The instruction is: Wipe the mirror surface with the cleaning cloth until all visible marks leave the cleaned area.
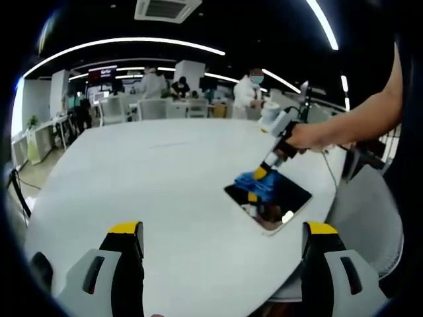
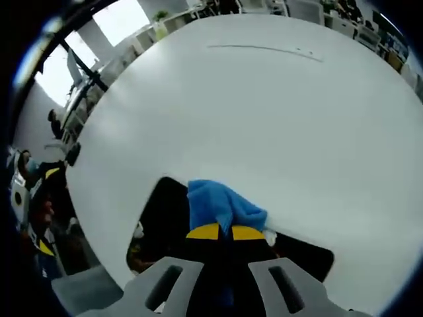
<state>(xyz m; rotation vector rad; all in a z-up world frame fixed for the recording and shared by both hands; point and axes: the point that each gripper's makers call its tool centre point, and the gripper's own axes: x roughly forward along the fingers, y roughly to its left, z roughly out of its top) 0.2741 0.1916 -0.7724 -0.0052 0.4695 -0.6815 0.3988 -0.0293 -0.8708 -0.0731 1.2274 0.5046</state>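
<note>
wiping in hand: cloth pressed on the mirror

my right gripper has its yellow-tipped jaws pressed together on the blue cleaning cloth, pinching a bunched fold of it. the cloth sits against the mirror, which lies flat on the white table near the edge closest to me. in the left gripper view i see that same gripper coming in from the right, held by a hand, with the cloth down on the far part of the mirror.

my left gripper is spread wide, holding nothing, and hangs over bare table well apart from the mirror.

i judge this to be the middle of the wiping step: the cloth is in contact, but much of the glass nearer me lies beyond it. the mirror reads dark with bright reflections of the ceiling lights, and i cannot tell marks from reflections at this size.

the next move calls for keeping the pinch firm and dragging the cloth across the uncovered glass with steady downward pressure, without pushing the mirror off the table edge.
</note>
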